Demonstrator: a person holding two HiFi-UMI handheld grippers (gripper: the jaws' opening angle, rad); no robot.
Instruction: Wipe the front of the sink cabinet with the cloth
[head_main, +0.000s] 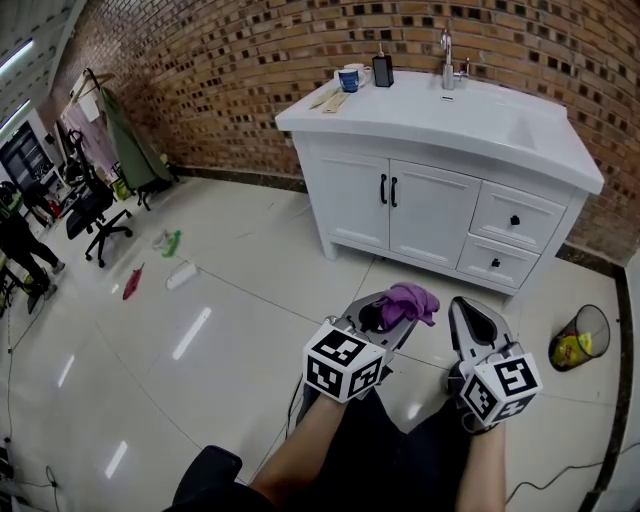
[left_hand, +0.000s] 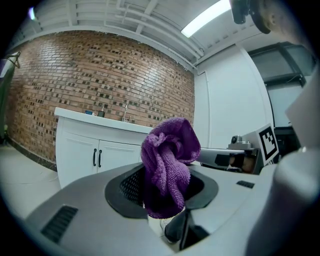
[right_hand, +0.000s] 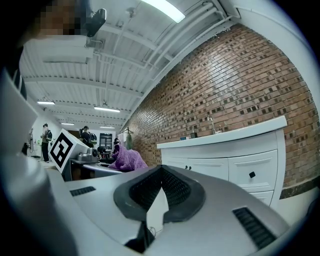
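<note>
Left gripper (head_main: 385, 312): jaws clamped on the purple cloth (head_main: 408, 302). The cloth is bunched between the pads and bulges out past the tips. Right gripper (head_main: 468, 312): jaws together, empty, just beside the left one. I see both grippers low over the tiled floor (head_main: 230, 300). They are well apart from the white sink cabinet (head_main: 430, 205), whose doors and drawers face me. The cloth is clear of the cabinet front.
</note>
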